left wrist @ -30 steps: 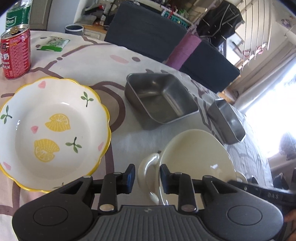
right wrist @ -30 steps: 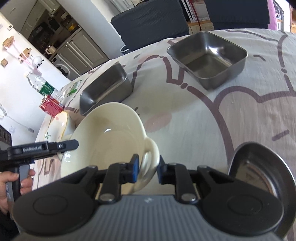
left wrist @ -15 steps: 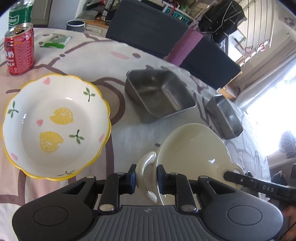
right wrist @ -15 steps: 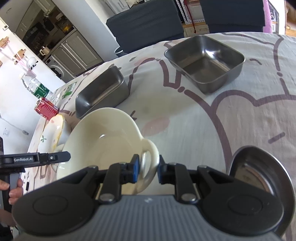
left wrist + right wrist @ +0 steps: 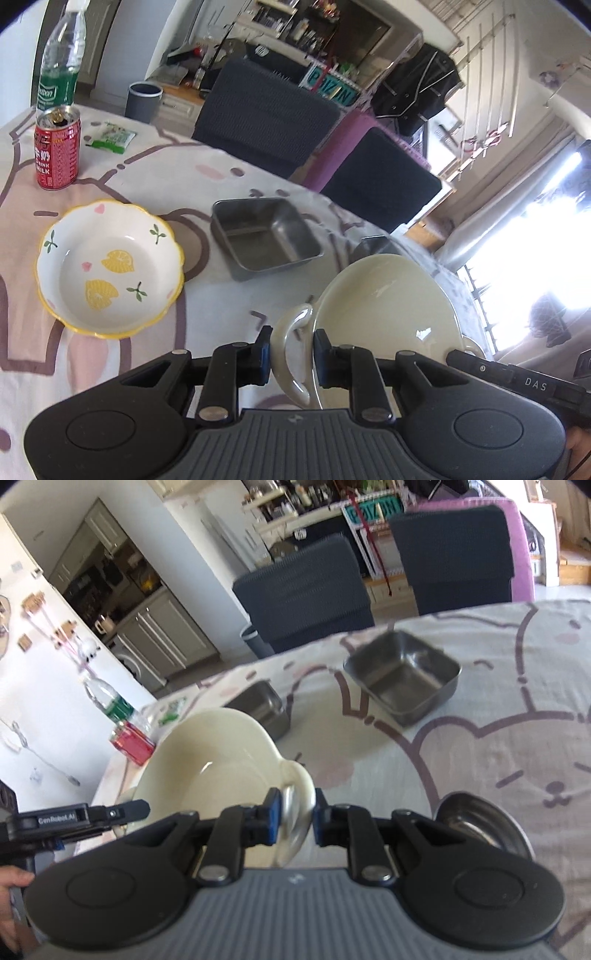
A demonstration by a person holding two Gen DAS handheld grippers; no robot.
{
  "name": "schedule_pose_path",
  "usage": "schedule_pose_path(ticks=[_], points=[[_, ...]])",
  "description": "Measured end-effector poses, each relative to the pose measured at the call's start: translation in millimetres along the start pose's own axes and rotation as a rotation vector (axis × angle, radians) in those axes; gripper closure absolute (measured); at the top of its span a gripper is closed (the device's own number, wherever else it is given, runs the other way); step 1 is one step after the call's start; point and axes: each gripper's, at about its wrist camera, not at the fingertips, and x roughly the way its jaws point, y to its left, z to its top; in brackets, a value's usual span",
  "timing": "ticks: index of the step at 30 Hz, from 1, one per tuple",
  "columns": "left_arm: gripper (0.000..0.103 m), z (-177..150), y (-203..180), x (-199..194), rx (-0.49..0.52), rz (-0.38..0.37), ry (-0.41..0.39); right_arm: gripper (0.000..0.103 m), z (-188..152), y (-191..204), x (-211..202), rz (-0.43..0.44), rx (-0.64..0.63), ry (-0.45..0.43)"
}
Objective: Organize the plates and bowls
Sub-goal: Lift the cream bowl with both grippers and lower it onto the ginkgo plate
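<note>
A cream two-handled bowl (image 5: 388,302) is held in the air between both grippers. My left gripper (image 5: 291,356) is shut on one loop handle. My right gripper (image 5: 295,818) is shut on the other handle; the bowl (image 5: 210,760) fills its left foreground. A white lemon-pattern bowl (image 5: 107,267) with a yellow rim sits on the table to the left. A square steel dish (image 5: 264,236) lies behind it, also in the right wrist view (image 5: 402,677). A second steel dish (image 5: 258,709) is partly hidden behind the cream bowl.
A red milk can (image 5: 57,147), a water bottle (image 5: 61,62) and a green packet (image 5: 110,138) stand at the table's far left. A round steel bowl (image 5: 480,830) lies near the right gripper. Dark chairs (image 5: 266,110) line the far table edge.
Both grippers have lifted the cream bowl off the table and risen; the views now look from higher, tilted up toward the room. The left gripper closed onto its handle.
</note>
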Motion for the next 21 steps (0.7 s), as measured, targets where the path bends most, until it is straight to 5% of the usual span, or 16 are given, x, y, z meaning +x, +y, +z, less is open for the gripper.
schedule_pose_path(ticks=[13,21], points=[[0.08,-38,-33,-53,0.017,-0.072,-0.06,0.083,-32,6,-79,-0.002,-0.04,-0.097],[0.081,-71,-43,-53,0.016,-0.115,0.005,0.083,-57,-9,-101,-0.027,-0.037,-0.072]])
